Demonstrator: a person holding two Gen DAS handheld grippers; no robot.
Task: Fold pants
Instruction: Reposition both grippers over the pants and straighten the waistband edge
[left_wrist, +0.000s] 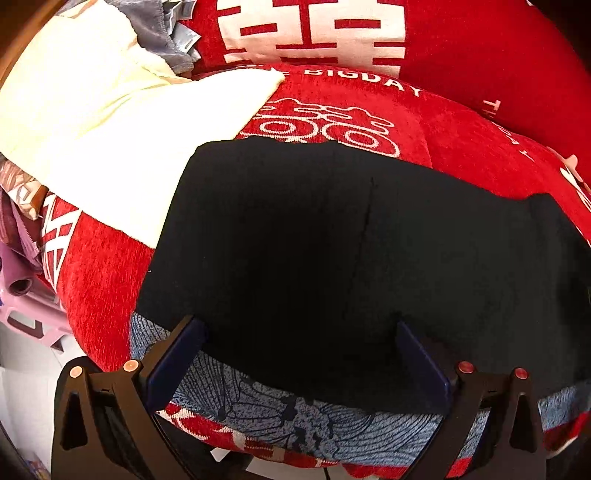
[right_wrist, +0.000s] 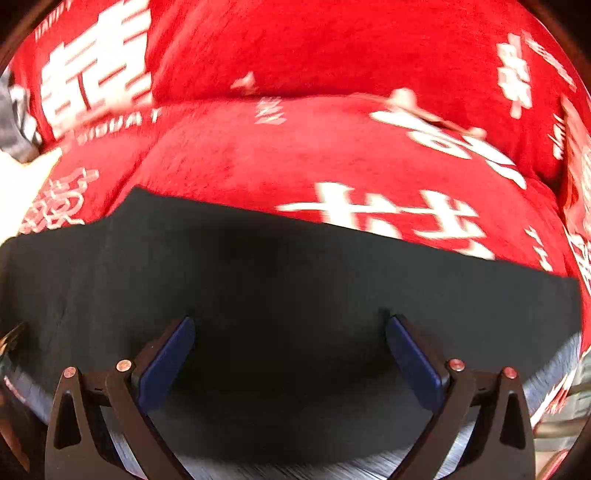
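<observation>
Left wrist view: the left gripper has its jaws spread wide, nothing between them, poised over the near part of the black pants.
Right wrist view: the right gripper is likewise parted and empty, over the same pants (this picture is blurred).
Pants, position: lying flat on the red blanket, near its front edge.
Pants, long axis: running side to side across both views; which end is the waist cannot be told.
Pants, edges: the far edge is straight against the red blanket; the near edge overlaps a blue-grey patterned cloth that hangs at the blanket's front.
Room around the pants: bare red blanket beyond the far edge; a cream cloth touches the pants' far-left corner.
Pants, look: smooth, dark, one faint seam line running front to back in the left view.
Behind the blanket: a red cushion with white characters.
</observation>
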